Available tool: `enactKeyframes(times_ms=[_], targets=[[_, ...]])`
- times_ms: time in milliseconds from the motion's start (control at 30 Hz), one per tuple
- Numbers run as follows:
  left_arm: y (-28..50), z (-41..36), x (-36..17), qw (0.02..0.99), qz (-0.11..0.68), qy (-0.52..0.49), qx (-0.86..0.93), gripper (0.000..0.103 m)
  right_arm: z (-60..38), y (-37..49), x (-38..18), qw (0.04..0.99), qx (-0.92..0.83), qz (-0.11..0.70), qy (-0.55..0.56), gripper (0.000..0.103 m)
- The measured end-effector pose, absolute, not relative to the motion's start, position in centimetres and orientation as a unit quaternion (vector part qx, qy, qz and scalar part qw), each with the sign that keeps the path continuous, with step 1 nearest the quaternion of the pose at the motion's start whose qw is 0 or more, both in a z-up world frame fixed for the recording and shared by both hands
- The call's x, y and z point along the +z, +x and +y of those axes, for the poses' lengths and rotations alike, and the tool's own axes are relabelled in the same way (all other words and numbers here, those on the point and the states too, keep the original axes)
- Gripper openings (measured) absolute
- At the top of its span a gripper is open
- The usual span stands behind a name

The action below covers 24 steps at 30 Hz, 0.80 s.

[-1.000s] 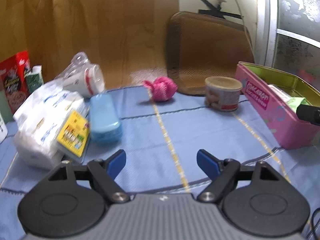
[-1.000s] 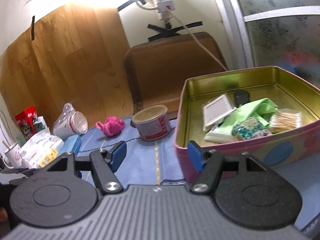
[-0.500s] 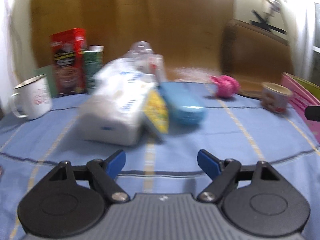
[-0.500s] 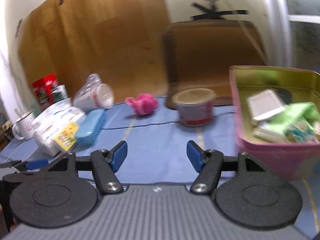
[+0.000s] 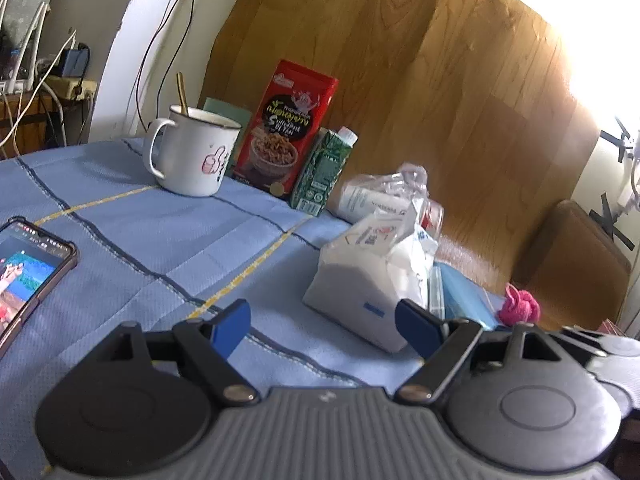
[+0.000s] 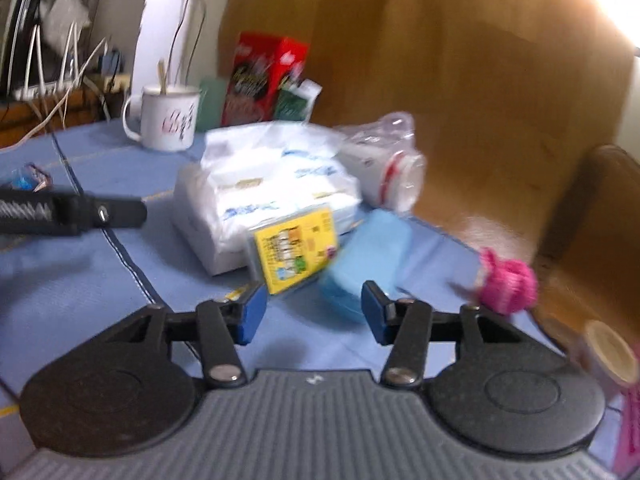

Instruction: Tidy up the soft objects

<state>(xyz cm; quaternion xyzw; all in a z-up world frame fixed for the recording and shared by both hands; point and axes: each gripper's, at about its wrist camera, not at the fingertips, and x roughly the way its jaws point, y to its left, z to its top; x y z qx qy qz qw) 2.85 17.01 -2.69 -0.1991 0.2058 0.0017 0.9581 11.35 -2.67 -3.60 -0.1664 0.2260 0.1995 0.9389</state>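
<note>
The left tongs [image 5: 322, 326] stood wide open above the blue cloth of the counter [image 5: 160, 240], with nothing between the blue pads. The right tongs [image 6: 311, 312] were closing, and nothing was between their pads either; the picture from that side was blurred.

The white pack of tissues [image 5: 372, 280] lay on the counter just beyond the left tongs, a little to the right. Its blue print was too small to read. In the right view a yellow card pack [image 6: 294, 250] leaned against its near side, and a light blue case [image 6: 368, 256] lay just to the right of that. The pink knitted thing [image 6: 506, 284] lay further right, near a brown board.

Far on the left stood a white mug [image 5: 192, 152] with a pink thumbs-up drawing. Beside it stood a red box [image 5: 286, 128] with a bowl picture and script I could not read, and next a green carton [image 5: 324, 172]. A phone [image 5: 28, 272] with a lit screen lay at the near left.
</note>
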Motion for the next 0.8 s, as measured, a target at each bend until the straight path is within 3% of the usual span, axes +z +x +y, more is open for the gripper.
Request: enactKeyframes(times_ms=[267,300,333,467,800], targets=[[2.5,15.9,-2.4,0.967,0.189,-0.171,-0.005,0.085,0.1,12.8,-4.6,0.938,0.196,0.21,-0.196,0.052],[2.6,16.0,-2.4,0.966,0.189,-0.174,-0.005,0.085,0.2,13.0,-4.8,0.938,0.191,0.209,-0.201,0.047],[2.6,16.1,-2.5,0.966,0.19,-0.176,-0.005,0.085,0.3,13.2,-5.0,0.937,0.19,0.213,-0.201,0.028],[2.6,16.0,-2.5,0.966,0.192,-0.175,-0.006,0.085,-1.9,12.5,-4.3,0.949,0.172,0.213,-0.155,0.016],[2.8,15.3,-2.5,0.967,0.202,-0.153,-0.015,0.087,-11.1,4.6,-2.6,0.943,0.207,0.259,0.015,0.013]])
